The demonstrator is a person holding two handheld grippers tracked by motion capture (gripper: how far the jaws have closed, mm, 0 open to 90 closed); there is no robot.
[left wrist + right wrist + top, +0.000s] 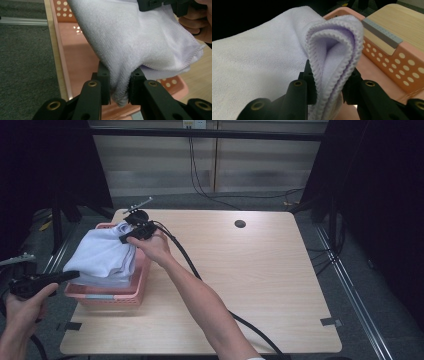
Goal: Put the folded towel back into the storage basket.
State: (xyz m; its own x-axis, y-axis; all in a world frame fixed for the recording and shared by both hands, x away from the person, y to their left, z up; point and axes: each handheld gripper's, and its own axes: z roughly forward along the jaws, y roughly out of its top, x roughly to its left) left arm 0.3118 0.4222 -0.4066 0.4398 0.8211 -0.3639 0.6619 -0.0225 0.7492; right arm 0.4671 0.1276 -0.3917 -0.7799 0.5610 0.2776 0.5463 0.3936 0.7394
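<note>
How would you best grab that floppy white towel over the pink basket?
By its bunched edges, one at each end, coming in level from opposite sides. The towel is limp, so a single grip would probably let it sag into the basket. Here the left tongs pinch one gathered end and the right tongs clamp the folded hem, keeping it spread.

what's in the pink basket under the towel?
Under the folded pale lilac terry towel, the pink perforated plastic basket shows bare floor at one side; the towel covers the rest.
</note>
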